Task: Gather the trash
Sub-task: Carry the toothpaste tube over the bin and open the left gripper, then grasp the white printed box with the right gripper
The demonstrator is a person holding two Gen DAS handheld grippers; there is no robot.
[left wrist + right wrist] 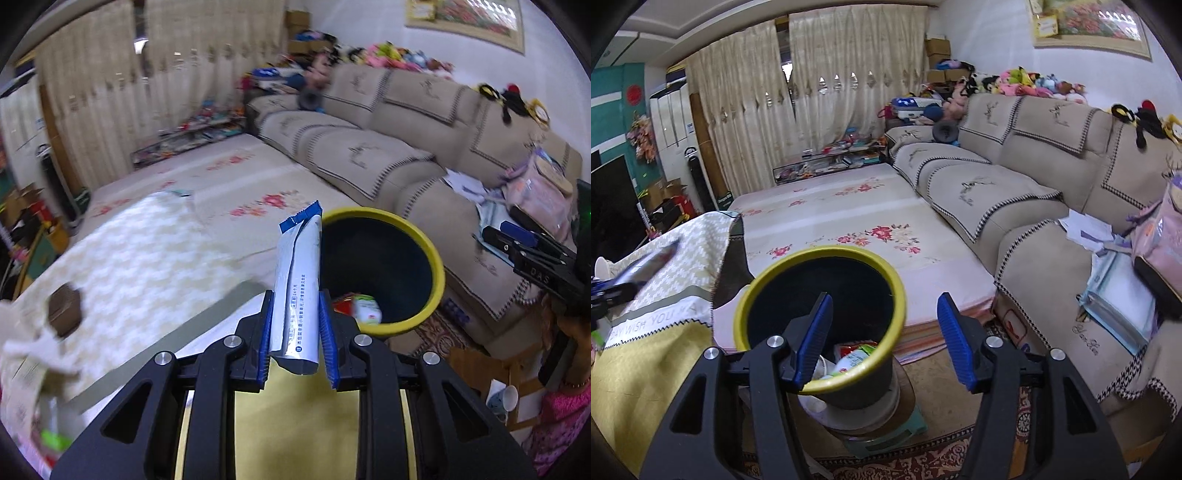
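Two grippers in view. Left gripper jaws clamped on a silver-and-blue foil snack wrapper, upright, beside the rim of the yellow-rimmed dark round trash bin. Right gripper jaws spread wide, holding nothing, over the bin. Crumpled packaging lies inside the bin. Beige sofa behind.
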